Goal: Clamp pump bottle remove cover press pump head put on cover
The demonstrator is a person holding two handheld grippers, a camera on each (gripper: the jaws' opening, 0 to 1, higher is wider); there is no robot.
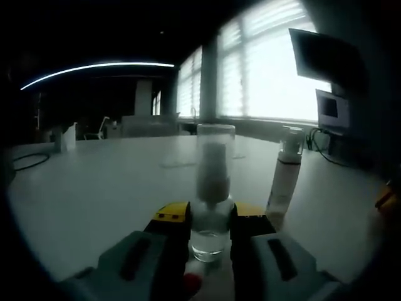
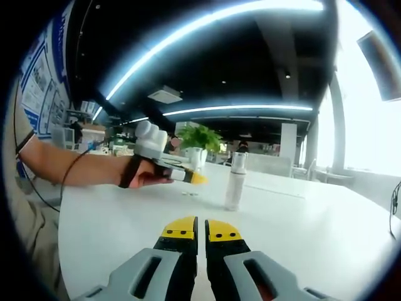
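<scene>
An open-plan office: white desks (image 2: 301, 213), monitors (image 1: 332, 111), strip ceiling lights (image 2: 207, 22), blinded windows (image 1: 276, 63).

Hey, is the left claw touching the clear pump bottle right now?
Touching. In the left gripper view the left claw has both yellow-tipped jaws pressed against the sides of the clear pump bottle, no gap showing.

The clear glossy plastic pump bottle (image 1: 211, 207) wears a transparent smooth cover (image 1: 215, 141); the white table (image 1: 113, 188) looks smooth and matt.

The pump bottle (image 1: 212, 194) stands on the worktop (image 1: 94, 194) between the left gripper's (image 1: 210, 221) fingers (image 1: 170, 219) — a second bottle (image 1: 285, 179) just to its right.
</scene>
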